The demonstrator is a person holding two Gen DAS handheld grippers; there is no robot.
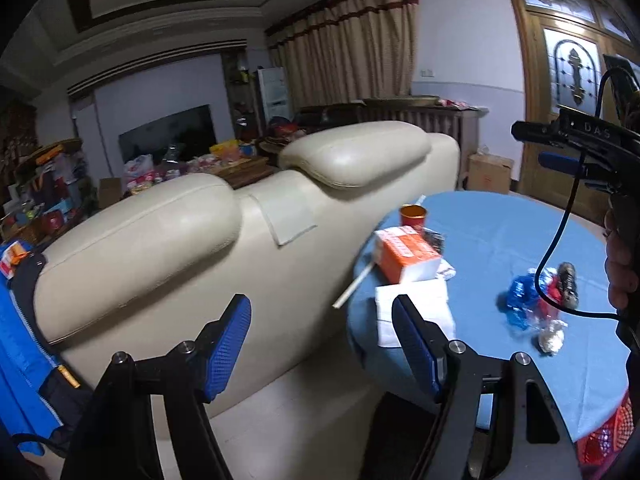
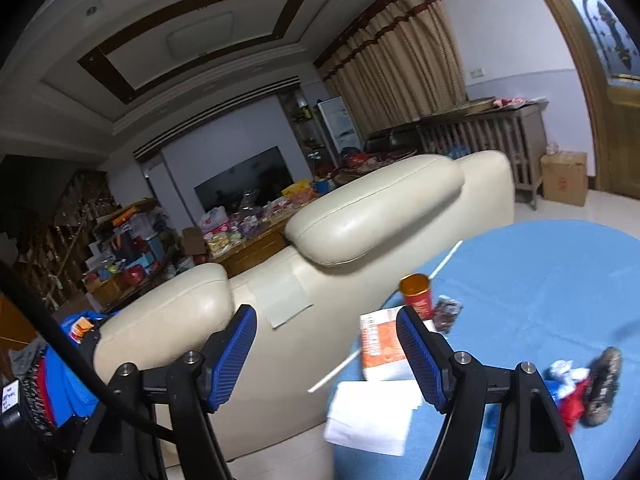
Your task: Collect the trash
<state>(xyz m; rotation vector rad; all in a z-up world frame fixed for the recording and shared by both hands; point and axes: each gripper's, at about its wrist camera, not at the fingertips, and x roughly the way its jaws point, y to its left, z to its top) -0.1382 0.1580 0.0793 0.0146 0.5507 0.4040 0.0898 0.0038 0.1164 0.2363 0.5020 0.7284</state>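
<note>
A round table under a blue cloth [image 1: 500, 224] carries the trash. On it are an orange-and-white carton [image 1: 408, 256], a red cup [image 1: 414, 218], a white paper stack [image 1: 420, 300], crumpled blue and red wrappers [image 1: 528, 296], a brown scrap [image 1: 568, 284] and a foil ball [image 1: 552, 338]. My left gripper [image 1: 322, 344] stands open and empty, short of the table's left edge. My right gripper [image 2: 328, 356] is open and empty too, before the carton [image 2: 376, 344], cup [image 2: 416, 294] and paper stack [image 2: 372, 416]. The wrappers [image 2: 568, 388] lie to its right.
A cream leather sofa back [image 1: 240, 220] stands close against the table's left side. A thin white stick [image 1: 356, 286] juts over the table edge. A blue jacket [image 1: 20, 340] hangs at far left. The right gripper [image 1: 536, 146], in a hand [image 1: 620, 272], hovers above the table's right side.
</note>
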